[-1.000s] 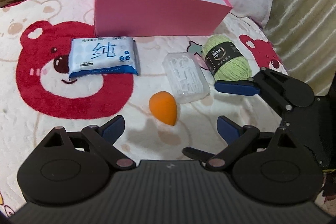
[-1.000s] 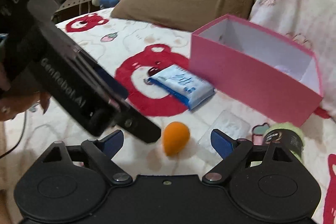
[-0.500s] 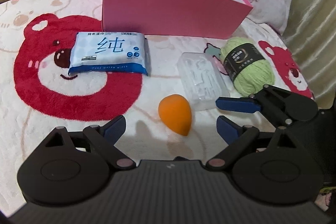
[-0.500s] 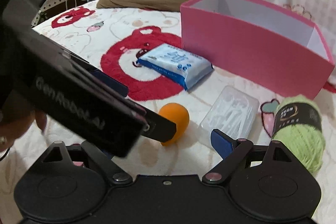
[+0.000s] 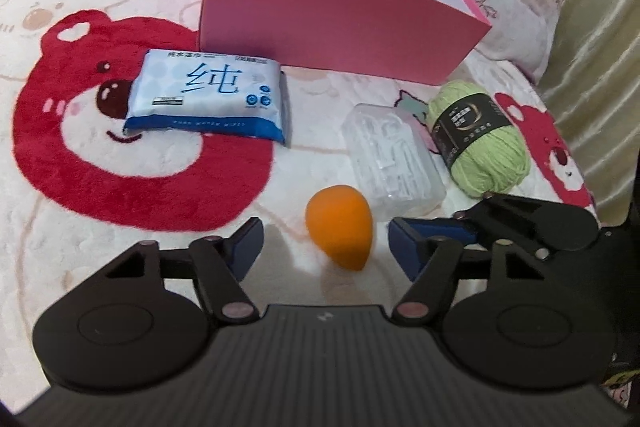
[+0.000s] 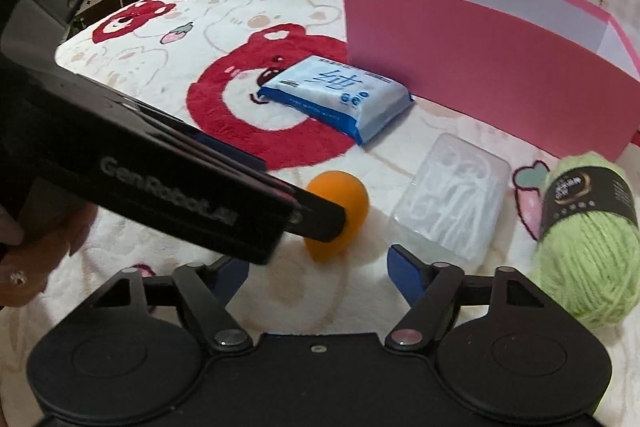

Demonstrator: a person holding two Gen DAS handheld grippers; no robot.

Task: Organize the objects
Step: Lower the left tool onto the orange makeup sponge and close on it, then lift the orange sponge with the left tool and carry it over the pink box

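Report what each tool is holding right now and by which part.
Nothing is held. The left tool has been closing around the orange sponge, which lies between its fingers with gaps on both sides. The right tool, also closing, is empty.

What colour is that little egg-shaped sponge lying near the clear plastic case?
The egg-shaped sponge is plain orange, seen best in the left wrist view.
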